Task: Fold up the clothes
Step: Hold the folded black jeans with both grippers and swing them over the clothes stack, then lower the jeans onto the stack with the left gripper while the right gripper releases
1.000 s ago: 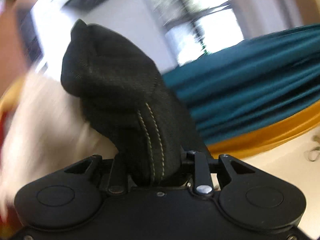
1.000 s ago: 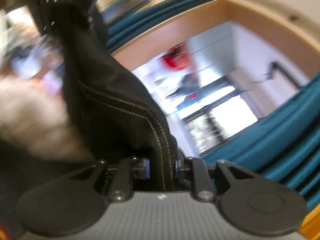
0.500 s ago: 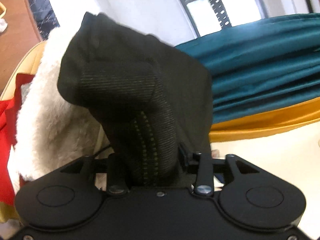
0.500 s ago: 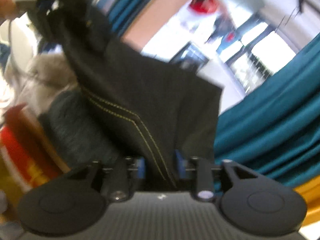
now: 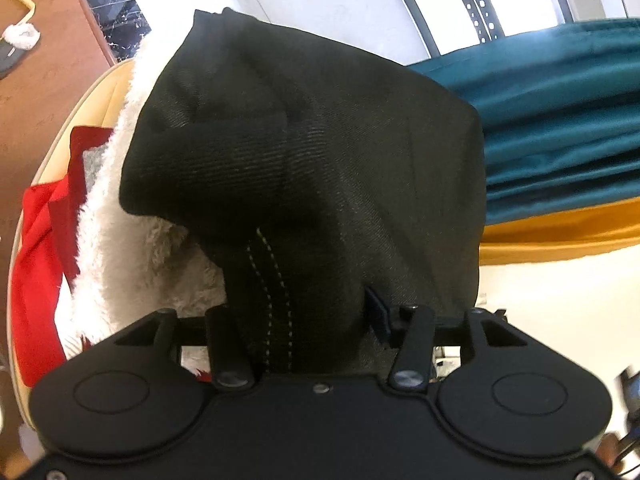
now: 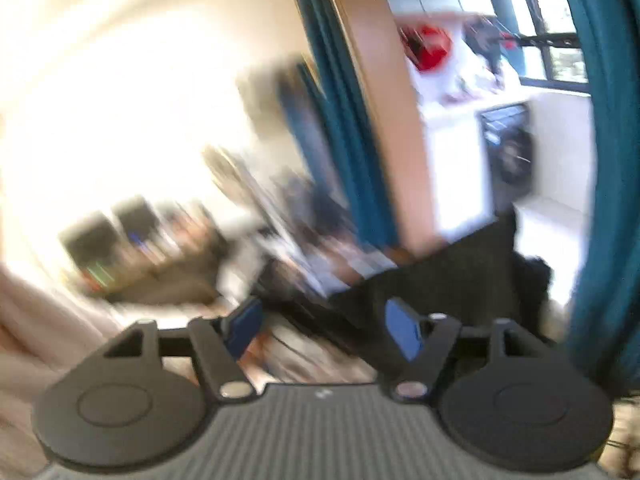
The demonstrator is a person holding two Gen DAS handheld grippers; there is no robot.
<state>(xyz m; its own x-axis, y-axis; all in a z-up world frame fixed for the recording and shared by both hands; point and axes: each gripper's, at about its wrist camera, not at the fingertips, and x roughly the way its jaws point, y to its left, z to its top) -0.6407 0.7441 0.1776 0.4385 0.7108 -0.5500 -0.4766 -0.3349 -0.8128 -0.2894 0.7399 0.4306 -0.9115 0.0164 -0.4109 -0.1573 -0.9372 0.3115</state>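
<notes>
Left gripper [image 5: 304,320]: jaws opening, with the black denim garment with yellow-green stitching [image 5: 304,152] still bunched between them. The seam with the double stitch line runs straight down into the gap. Left finger sits against the fabric; right blue pad [image 5: 376,314] is partly showing at the fabric's edge. Can't tell if the pads still press on it, the cloth hides the contact.

The garment mounds up in front of the left wrist camera and lies over a white fluffy fleece piece [image 5: 132,248]. Red cloth [image 5: 36,264] is just left of the fleece, with a bit of grey fabric [image 5: 94,164] above it. All of that sits in a beige curved-rim holder [image 5: 80,108]. Teal curtain fabric [image 5: 560,120] and a mustard-yellow band [image 5: 560,232] are off to the right.

Right gripper [image 6: 322,326]: jaws opening, both blue pads [image 6: 404,334] bare, nothing between them. Its view is heavily motion-blurred. A dark cloth shape [image 6: 460,276] shows beyond the right finger, apart from the pads. Teal curtains [image 6: 600,160] and a bright room behind.
</notes>
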